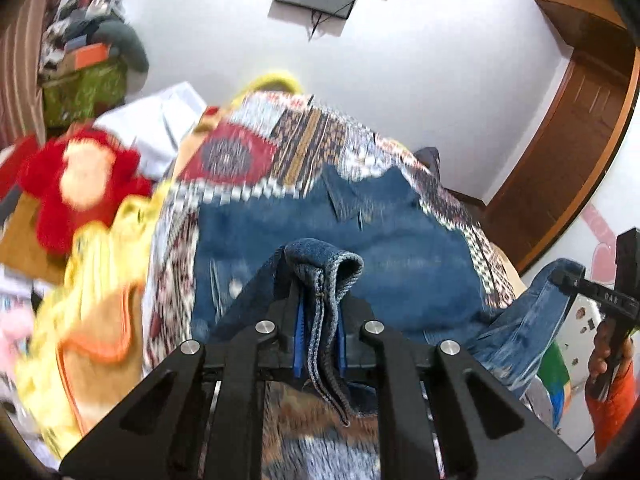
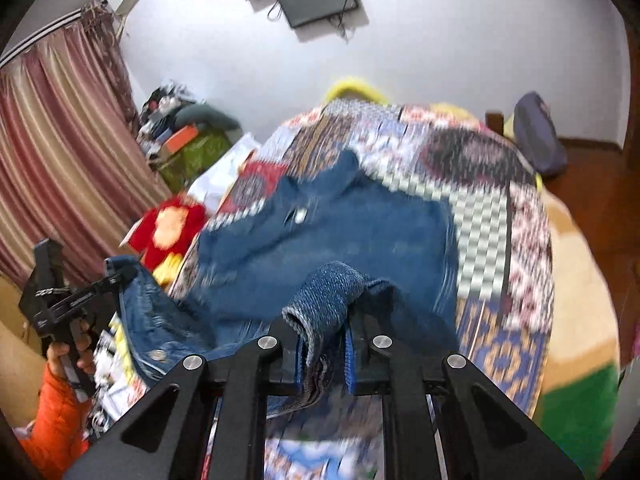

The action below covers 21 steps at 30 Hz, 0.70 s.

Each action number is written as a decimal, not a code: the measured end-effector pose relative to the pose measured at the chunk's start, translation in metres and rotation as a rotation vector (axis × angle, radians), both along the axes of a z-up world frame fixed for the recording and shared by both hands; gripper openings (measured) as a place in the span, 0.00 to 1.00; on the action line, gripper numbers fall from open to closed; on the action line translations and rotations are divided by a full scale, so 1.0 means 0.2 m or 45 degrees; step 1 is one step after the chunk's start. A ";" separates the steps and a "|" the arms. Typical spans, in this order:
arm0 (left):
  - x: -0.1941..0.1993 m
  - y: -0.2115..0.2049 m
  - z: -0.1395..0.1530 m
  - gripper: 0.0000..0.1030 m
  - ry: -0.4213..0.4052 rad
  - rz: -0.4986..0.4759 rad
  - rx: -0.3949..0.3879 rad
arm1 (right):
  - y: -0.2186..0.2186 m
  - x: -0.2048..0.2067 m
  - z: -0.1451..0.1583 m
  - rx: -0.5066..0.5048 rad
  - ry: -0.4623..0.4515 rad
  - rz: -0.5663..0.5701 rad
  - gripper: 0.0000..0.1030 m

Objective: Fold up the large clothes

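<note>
A blue denim garment (image 1: 340,232) lies spread on the patterned bedspread (image 1: 280,148); it also shows in the right wrist view (image 2: 340,232). My left gripper (image 1: 320,320) is shut on a bunched denim edge (image 1: 324,264), lifted above the bed. My right gripper (image 2: 324,340) is shut on another bunched denim edge (image 2: 328,292). Each gripper shows in the other's view, the right one (image 1: 576,284) holding denim at the far right, the left one (image 2: 108,280) holding denim at the far left.
A red plush toy (image 1: 80,184) and yellow cloth (image 1: 100,272) lie left of the bed. A green box with clutter (image 2: 192,152) stands by the striped curtain (image 2: 52,152). A wooden door (image 1: 568,128) is at the right. A dark bag (image 2: 536,136) sits at the bed's far corner.
</note>
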<state>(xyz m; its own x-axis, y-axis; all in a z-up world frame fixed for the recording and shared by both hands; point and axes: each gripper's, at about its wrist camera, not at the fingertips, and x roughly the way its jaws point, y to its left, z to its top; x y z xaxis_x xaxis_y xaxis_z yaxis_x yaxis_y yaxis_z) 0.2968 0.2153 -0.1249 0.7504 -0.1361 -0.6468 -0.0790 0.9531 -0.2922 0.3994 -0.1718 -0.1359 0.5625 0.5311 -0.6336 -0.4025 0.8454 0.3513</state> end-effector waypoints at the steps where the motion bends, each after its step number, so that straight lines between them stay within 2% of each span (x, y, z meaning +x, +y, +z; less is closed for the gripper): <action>1: 0.04 0.00 0.02 0.11 -0.007 0.001 0.023 | 0.00 0.06 0.01 0.004 -0.007 -0.016 0.12; 8: 0.38 0.11 0.04 0.11 -0.019 0.058 0.054 | 0.05 0.54 0.06 -0.018 -0.041 -0.110 0.11; 12: 0.63 0.21 -0.08 0.11 0.048 0.121 0.065 | 0.16 0.78 -0.01 -0.102 -0.048 -0.127 0.11; 14: 0.73 0.23 -0.16 0.11 0.099 0.139 0.075 | 0.22 0.91 -0.11 -0.159 -0.013 -0.138 0.12; 17: 0.88 0.28 -0.33 0.11 0.205 0.173 0.032 | 0.27 1.08 -0.31 -0.204 0.074 -0.163 0.12; 21: 1.01 0.31 -0.56 0.15 0.342 0.200 0.048 | 0.28 1.23 -0.55 -0.220 0.182 -0.168 0.12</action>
<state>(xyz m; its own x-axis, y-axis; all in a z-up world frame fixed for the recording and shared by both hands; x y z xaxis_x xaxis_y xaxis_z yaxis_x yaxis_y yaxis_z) 0.4998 0.2781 -0.2376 0.5621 -0.0043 -0.8270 -0.2955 0.9330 -0.2057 0.6446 -0.1167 -0.2453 0.5180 0.3362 -0.7866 -0.2416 0.9396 0.2425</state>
